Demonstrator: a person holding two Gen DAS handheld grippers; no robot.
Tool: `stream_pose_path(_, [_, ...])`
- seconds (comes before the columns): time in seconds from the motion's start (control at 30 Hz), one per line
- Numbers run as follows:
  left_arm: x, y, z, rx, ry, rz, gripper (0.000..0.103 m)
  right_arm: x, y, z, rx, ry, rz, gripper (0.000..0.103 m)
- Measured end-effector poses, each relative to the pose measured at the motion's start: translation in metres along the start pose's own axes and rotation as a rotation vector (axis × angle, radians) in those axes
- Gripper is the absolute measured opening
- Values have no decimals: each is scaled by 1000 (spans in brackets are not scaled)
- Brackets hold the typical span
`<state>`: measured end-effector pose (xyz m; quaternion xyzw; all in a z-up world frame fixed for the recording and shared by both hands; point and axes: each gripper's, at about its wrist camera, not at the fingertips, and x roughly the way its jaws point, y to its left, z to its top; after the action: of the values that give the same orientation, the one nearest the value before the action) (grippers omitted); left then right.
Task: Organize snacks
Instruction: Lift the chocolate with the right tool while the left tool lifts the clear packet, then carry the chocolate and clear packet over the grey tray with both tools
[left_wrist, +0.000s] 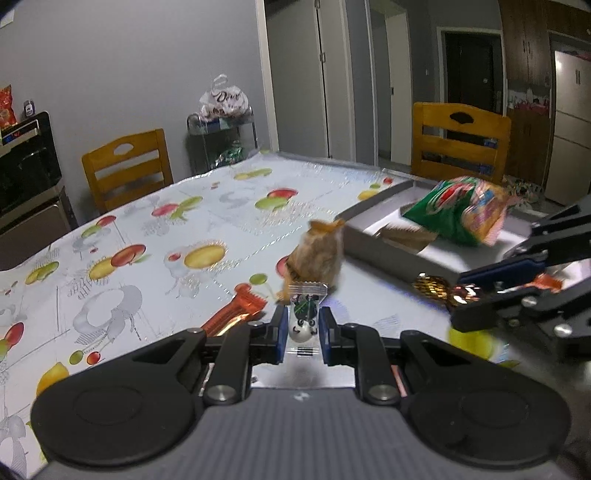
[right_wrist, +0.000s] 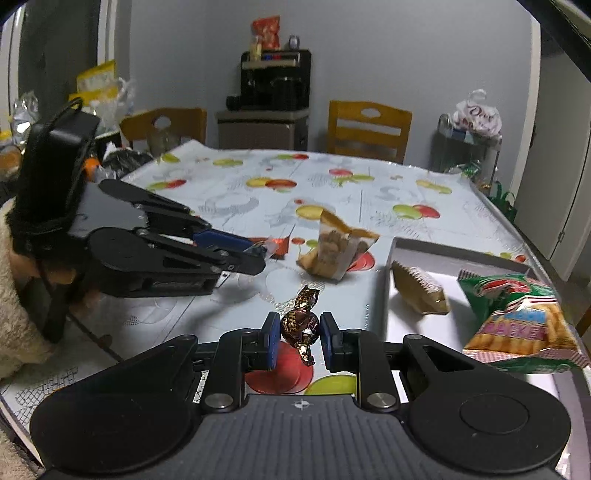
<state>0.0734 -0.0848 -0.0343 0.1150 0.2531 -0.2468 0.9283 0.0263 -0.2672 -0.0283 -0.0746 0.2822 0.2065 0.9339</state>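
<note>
My left gripper (left_wrist: 303, 325) is pressed together on a small clear sachet with a panda print (left_wrist: 304, 320); the pads pinch it at its middle and its sealed top edge stands up above them. My right gripper (right_wrist: 300, 334) pinches a wrapped chocolate candy (right_wrist: 301, 325) in brown and gold foil, held at the round body with the two twisted ends free above and below. Both snacks are lifted off the table (left_wrist: 147, 229), near the grey tray (left_wrist: 354, 251), which lies to the right.

I judge both pieces very light. The sachet is thin, soft film and rather slippery, so it can bend or slide out if the grip is only at an edge; the middle, where the content gives some thickness, is the better place. The candy is small and firm under crinkly foil. The body is the right place to hold, because a twisted end would only turn or tear.

The left view shows the orange foil stick (left_wrist: 236, 314) lying on the table just beside my left fingers, which the right view nearly hides behind the left gripper. The right view shows better what is inside the tray: a gold wrapped piece (right_wrist: 419, 291) and a green bag of crackers (right_wrist: 524, 325). It also shows a person's fleece sleeve (right_wrist: 14, 302). Both views show the clear bag of brown snacks (right_wrist: 332, 251) standing on the table outside the tray.
</note>
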Motion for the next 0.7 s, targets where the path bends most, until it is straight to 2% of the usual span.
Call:
stream_pose_path(0.37, [-33, -39, 19, 19, -76, -86, 15, -34, -29, -8, 29, -56, -41, 25])
stream_pose_path(0.7, [-30, -77, 32, 75, -78, -169, 15, -58, -62, -22, 70, -73, -113, 25])
